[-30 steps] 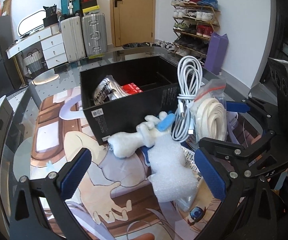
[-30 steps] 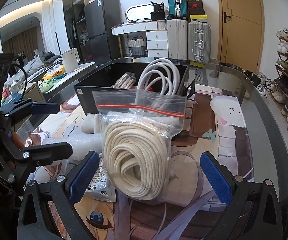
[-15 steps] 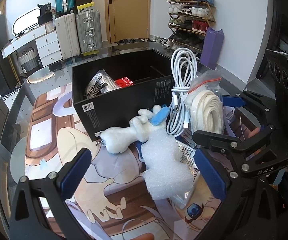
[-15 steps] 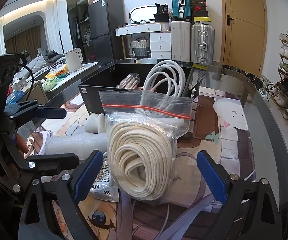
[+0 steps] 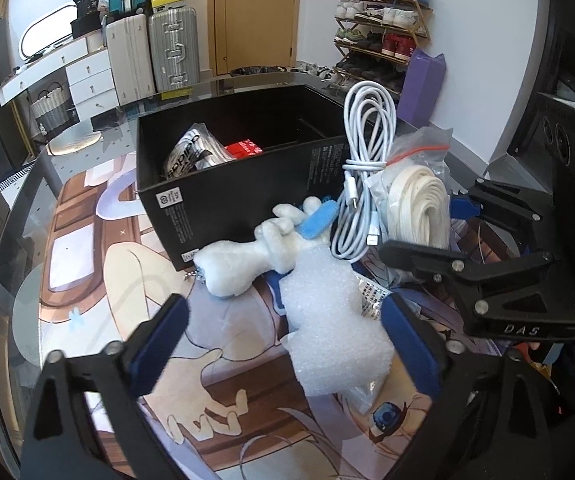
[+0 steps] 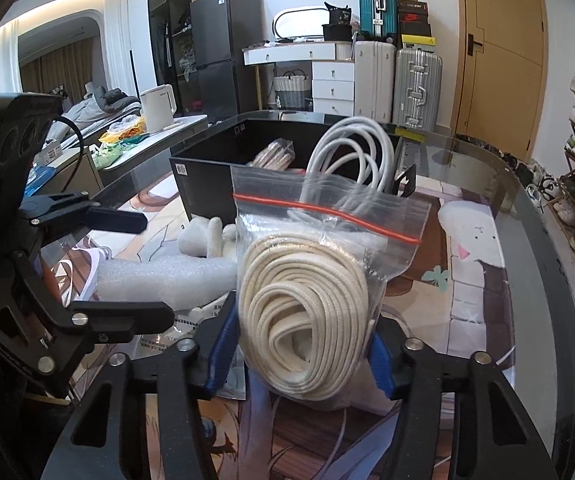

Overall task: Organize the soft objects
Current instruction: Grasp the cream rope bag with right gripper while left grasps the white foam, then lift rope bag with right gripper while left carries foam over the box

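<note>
My right gripper (image 6: 301,350) is shut on a clear zip bag of cream rope (image 6: 307,312), which stands upright; the bag also shows in the left wrist view (image 5: 417,204). A coiled white cable (image 6: 347,156) leans behind it against the black box (image 6: 207,184). My left gripper (image 5: 283,344) is open and empty, its fingers either side of a white foam sheet roll (image 5: 327,320). A white plush toy (image 5: 243,264) lies in front of the black box (image 5: 223,200), which holds a silver packet (image 5: 191,152) and a red packet (image 5: 243,147).
The glass table carries a printed cartoon mat (image 5: 107,280). A flat printed packet (image 6: 191,336) lies under the foam. Suitcases (image 5: 151,52), a drawer unit, a shoe rack (image 5: 383,32) and a purple bag (image 5: 423,84) stand beyond the table.
My right gripper has closed its fingers onto the rope bag. My left gripper has drawn back slightly and stayed open.
</note>
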`<state>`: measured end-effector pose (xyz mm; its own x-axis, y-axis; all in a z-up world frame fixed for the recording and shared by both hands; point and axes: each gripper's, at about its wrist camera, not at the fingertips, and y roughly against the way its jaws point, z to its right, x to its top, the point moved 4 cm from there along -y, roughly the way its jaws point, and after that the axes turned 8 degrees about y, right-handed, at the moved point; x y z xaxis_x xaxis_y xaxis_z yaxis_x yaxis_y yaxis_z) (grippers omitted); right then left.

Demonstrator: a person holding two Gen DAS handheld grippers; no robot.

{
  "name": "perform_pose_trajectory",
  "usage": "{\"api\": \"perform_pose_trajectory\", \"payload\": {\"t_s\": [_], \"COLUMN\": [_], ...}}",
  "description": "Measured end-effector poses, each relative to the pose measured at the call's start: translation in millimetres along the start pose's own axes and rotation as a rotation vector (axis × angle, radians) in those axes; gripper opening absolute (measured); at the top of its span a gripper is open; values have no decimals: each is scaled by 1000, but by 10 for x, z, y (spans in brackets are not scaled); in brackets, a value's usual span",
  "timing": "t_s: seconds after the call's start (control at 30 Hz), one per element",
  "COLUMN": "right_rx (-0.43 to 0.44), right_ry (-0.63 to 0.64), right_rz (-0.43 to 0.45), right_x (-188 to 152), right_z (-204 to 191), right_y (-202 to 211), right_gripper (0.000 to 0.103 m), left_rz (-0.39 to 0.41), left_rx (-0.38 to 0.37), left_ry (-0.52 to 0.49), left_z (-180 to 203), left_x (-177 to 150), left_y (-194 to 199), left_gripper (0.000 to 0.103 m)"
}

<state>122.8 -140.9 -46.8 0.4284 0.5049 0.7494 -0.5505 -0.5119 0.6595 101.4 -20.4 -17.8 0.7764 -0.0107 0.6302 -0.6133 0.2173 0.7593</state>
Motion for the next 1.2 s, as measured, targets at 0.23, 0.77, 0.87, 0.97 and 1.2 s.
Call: {"api": "perform_pose_trajectory", "payload": {"t_s": [0.23,0.77,0.87,0.97,1.2], "right_rx": [-3,-6,-12,-12,-22], "right_ry": [6,37,29,16,1], "right_rz": [33,68,83,109,155], "right_x": [51,96,104,135,205], "right_z": [-30,-70,-39,13,52], "right_y": [90,198,255,340,500], "right_gripper": [55,45,45,45,45], "left_rz": [-25,16,30,50,106], "left_rx": [-21,-57,-57,-62,-59], "left_ry": [-7,-41,-35,-24,-6], "left_z": [33,80,59,28,-8], "left_x": [-42,-8,10,22,93], "left_y": [-29,160,192,262,412], "left_gripper": [72,37,37,37,37]}}
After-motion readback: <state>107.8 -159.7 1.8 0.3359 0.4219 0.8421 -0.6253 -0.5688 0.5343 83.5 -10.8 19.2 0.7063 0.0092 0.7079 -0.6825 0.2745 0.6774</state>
